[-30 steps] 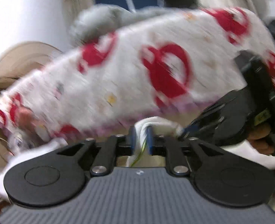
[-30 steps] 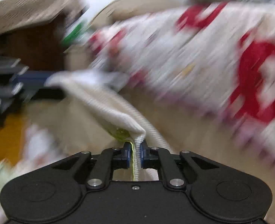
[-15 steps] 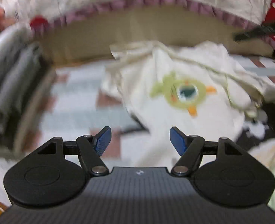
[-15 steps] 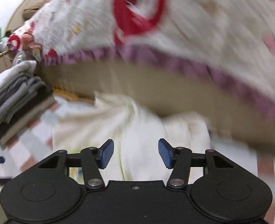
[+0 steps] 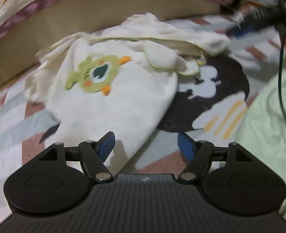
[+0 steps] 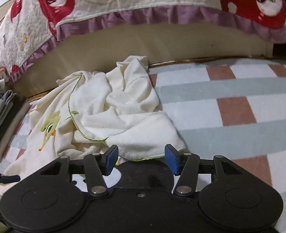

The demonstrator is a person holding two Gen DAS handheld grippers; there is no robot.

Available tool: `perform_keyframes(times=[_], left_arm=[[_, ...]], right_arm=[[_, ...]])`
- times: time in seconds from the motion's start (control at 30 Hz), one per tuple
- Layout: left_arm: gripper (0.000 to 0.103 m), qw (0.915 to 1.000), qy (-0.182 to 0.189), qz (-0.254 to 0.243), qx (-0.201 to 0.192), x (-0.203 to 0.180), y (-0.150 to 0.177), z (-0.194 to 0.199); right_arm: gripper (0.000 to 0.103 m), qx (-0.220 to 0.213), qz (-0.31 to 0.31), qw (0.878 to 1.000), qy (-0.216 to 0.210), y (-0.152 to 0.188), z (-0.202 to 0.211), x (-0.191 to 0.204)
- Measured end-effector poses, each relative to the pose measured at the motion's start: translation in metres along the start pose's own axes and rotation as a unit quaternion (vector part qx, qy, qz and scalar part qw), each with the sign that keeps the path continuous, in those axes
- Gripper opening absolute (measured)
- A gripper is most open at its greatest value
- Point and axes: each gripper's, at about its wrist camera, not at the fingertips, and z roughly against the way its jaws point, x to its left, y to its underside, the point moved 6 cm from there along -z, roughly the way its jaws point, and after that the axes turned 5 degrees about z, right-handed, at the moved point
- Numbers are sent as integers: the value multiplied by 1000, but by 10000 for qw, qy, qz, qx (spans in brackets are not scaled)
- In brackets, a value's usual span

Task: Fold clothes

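Cream baby garment [image 6: 111, 114], green creature patch, crumpled on checked rug [image 6: 239, 89] against sofa base. Left gripper [image 5: 146, 144]: jaws apart, empty, over the lower hem. Right gripper [image 6: 141, 156]: released, empty, nearer a green-trimmed edge directly ahead. Folded stack [image 6: 1, 120] lies beside.

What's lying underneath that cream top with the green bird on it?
The cream top lies on a checked rug, its edge over a round black mat. Anything beneath its middle is covered.
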Motion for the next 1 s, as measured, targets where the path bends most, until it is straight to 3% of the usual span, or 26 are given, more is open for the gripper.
perform_keyframes(times=[0.07,0.13,0.2,0.33,0.37,0.4,0.47,0.53,0.73,0.8,0.9,1.0], left_arm=[[71,9994,-280,-196,86,-2,2,-8],[71,9956,-829,-392,202,0,4,-15],[71,9918,-1157,-469,260,6,9,-19],[68,9961,-862,-157,47,25,18,-18],[46,9959,-899,-21,23,32,19,-16],[9,9951,-982,92,59,39,19,-15],[8,9927,-1122,430,-78,56,17,-8],[8,9884,-1201,757,-536,74,9,8],[8,9473,-2084,1820,-1613,121,-6,70],[8,9431,-2121,1892,-1727,125,-5,78],[7,9432,-2232,1727,-1751,120,-5,87],[7,9346,-2446,1663,-1978,118,-10,103]], right_arm=[[59,-71,217,9997,127,-1,0,0],[68,-142,436,9986,255,-2,0,1],[68,-124,666,9969,411,0,-3,1],[68,74,798,9958,440,9,-14,-1],[68,106,788,9960,399,11,-17,-2],[68,126,785,9960,405,13,-18,-2],[68,165,778,9959,420,17,-20,-3],[68,201,825,9956,396,20,-21,-4],[68,239,1234,9921,42,38,-22,8],[68,321,1234,9918,107,45,-27,8],[68,450,1501,9876,103,51,-36,18],[62,463,2341,9708,-248,58,-35,47]])
